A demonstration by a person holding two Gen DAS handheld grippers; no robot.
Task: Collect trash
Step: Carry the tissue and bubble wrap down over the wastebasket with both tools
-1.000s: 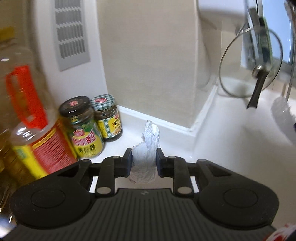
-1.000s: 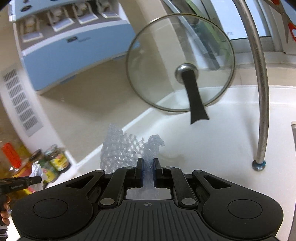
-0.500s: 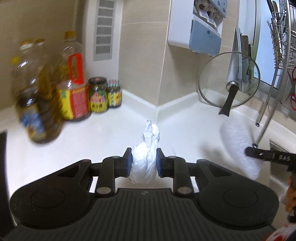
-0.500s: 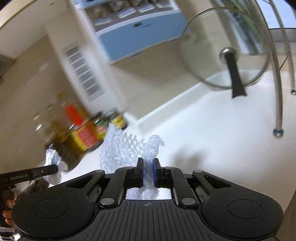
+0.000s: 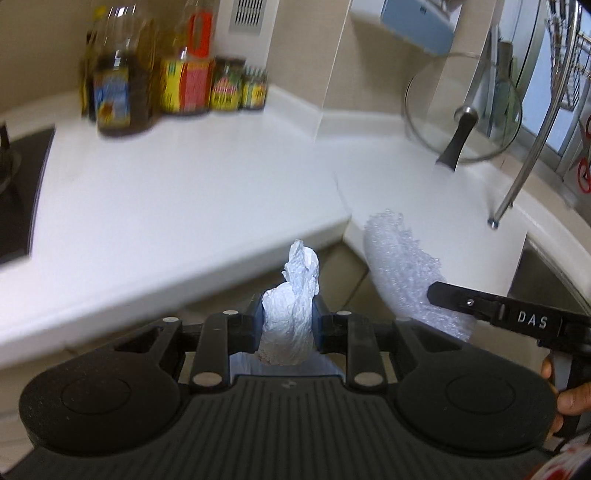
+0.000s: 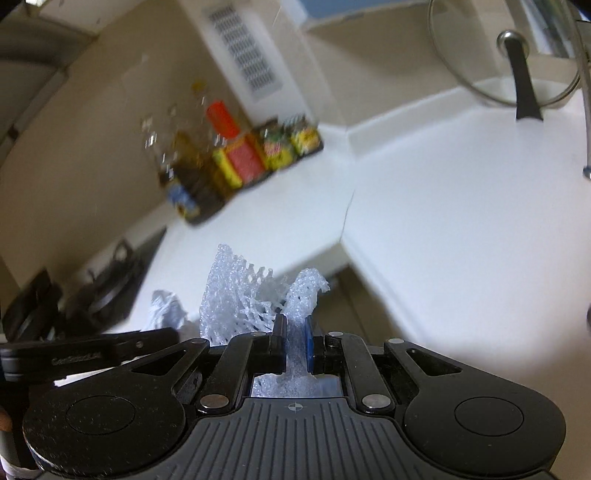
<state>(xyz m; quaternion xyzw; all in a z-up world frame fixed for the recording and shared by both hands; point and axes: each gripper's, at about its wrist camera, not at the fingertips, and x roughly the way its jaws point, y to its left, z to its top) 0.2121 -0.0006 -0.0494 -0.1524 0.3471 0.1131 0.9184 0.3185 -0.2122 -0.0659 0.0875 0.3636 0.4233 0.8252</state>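
You're looking at a white L-shaped countertop (image 5: 192, 192) that wraps around an inside corner, with beige tiled walls (image 6: 74, 155) behind it. A bunch of oil bottles and sauce jars (image 5: 177, 81) sit bunched up against the wall near a white louvered vent (image 6: 245, 55); they're pretty blurry. A glass pot lid (image 5: 463, 107) with a black handle leans upright at the back of the counter, next to a slanted metal rod (image 5: 528, 162). On the far left there's a black stovetop (image 5: 14, 192) set into the counter. A blue and white box (image 5: 410, 22) hangs on the wall, and daylight comes in from a window (image 5: 561, 110) on the right.
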